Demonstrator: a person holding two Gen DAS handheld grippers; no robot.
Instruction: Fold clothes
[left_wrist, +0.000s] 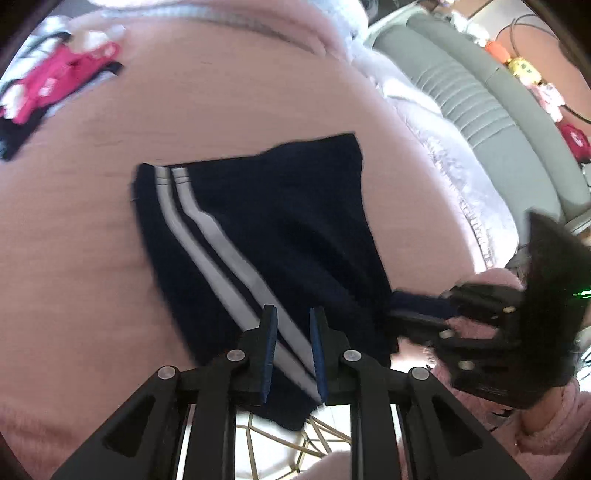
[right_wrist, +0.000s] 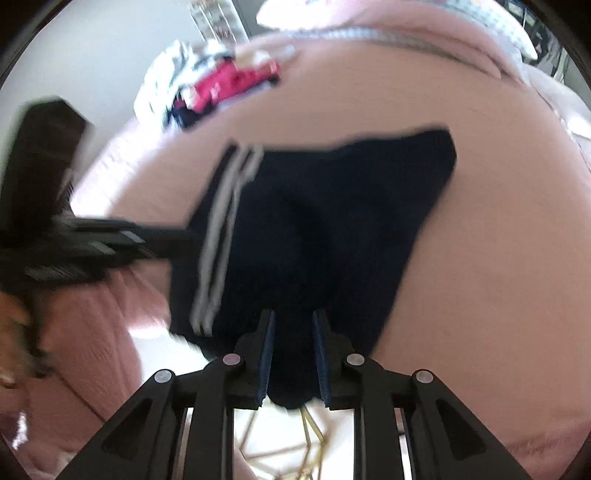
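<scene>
Dark navy shorts (left_wrist: 280, 221) with two white side stripes lie on a pink bed cover (left_wrist: 221, 92), their near end hanging over the bed's edge. My left gripper (left_wrist: 293, 310) is shut on the striped near end, with cloth filling the space between its pads. My right gripper (right_wrist: 293, 313) has its jaws a little apart around the plain navy near end (right_wrist: 295, 258), and the pads look loose on the bunched cloth. In the left wrist view the right gripper (left_wrist: 397, 306) sits at the shorts' right edge. The left gripper (right_wrist: 181, 236) shows blurred at their left edge.
A heap of red, white and black clothes (left_wrist: 55, 81) lies at the far left of the bed (right_wrist: 221, 88). A grey padded bench (left_wrist: 480, 110) with toys runs along the right. White floor with gold lines (left_wrist: 295, 443) shows below. A pink sleeve (left_wrist: 546, 417) is nearby.
</scene>
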